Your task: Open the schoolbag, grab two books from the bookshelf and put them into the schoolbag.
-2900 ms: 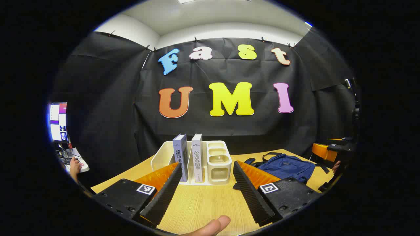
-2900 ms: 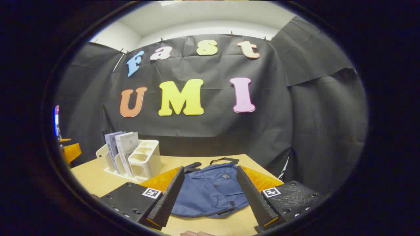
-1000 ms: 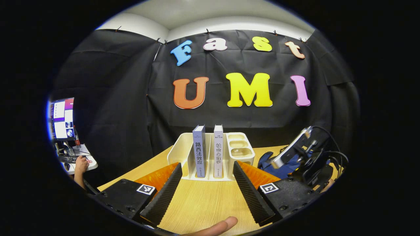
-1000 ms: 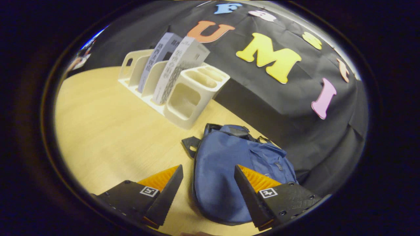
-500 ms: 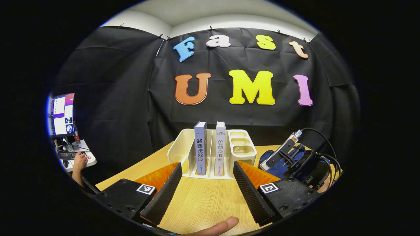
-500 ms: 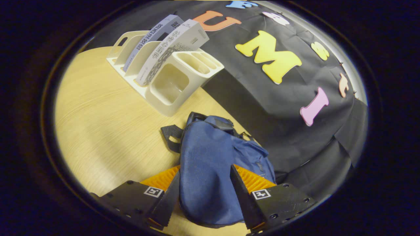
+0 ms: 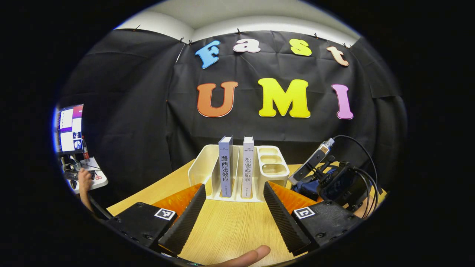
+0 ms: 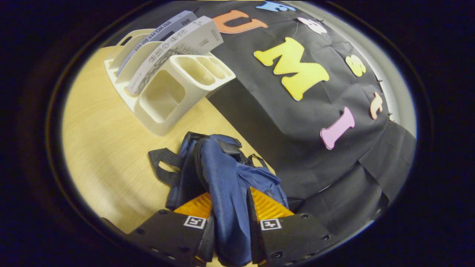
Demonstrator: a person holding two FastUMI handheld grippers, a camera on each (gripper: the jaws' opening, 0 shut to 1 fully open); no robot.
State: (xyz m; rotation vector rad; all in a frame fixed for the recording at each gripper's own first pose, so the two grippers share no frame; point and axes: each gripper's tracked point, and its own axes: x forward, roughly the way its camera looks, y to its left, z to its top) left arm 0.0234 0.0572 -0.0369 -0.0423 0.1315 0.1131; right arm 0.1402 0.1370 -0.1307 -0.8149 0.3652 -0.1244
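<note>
At lower centre, the right gripper (image 8: 230, 231) pinches a fold of the schoolbag (image 8: 222, 178); it should lift gently to expose the zipper. The left gripper (image 7: 232, 213) stays spread, facing the books (image 7: 236, 171).

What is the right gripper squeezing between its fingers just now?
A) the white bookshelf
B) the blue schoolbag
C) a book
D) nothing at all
B: in the right gripper view, the right gripper has both fingers pressed against a fold of the blue schoolbag, while the books stand in the bookshelf.
</note>
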